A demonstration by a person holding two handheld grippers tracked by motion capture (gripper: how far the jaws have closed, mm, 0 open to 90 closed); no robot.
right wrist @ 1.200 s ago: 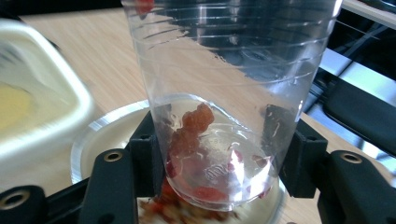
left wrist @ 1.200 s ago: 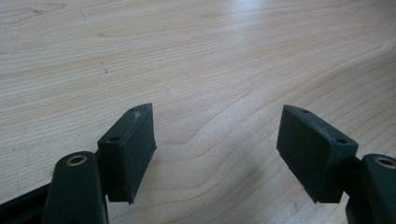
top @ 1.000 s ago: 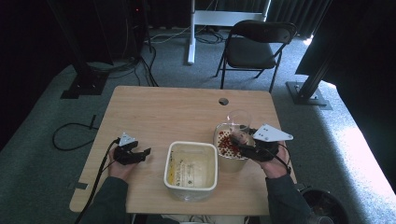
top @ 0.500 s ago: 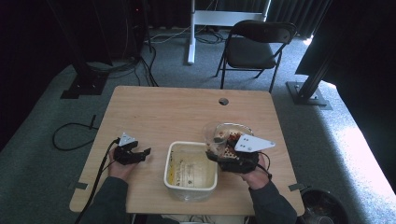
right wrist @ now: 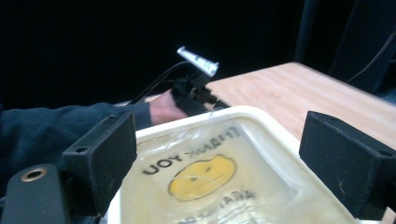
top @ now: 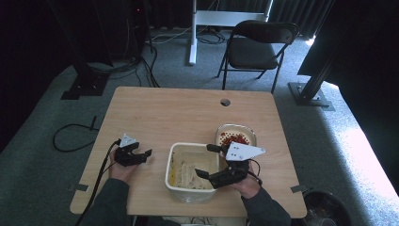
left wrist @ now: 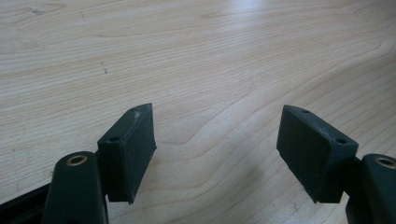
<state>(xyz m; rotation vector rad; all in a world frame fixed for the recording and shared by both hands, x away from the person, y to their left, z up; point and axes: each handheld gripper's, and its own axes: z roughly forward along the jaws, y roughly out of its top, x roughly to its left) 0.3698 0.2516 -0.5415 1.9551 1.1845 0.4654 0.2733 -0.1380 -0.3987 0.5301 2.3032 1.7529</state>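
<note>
A: Where is the white tub (top: 192,172) in the high view?

B: Lower centre of the table (top: 179,113), just left of the right gripper (top: 208,161), whose jaws have just been opening and stand wide, empty, over its right rim. A plastic bag with a smiley (right wrist: 201,178) lines it.

A: And the clear bowl (top: 236,135)?

B: Upper right of the tub, holding red bits. The left gripper (top: 144,155) sits lower left, well apart, jaws partly open on nothing.

The right gripper (top: 208,160) is hanging over the white tub's (top: 175,181) right rim, its jaws having just been opening, with nothing gripped between them. Just beyond it, the clear container of red bits (top: 235,135) is sitting. Far across the tub, the left gripper (top: 143,156) is resting on the table (top: 179,113).
</note>
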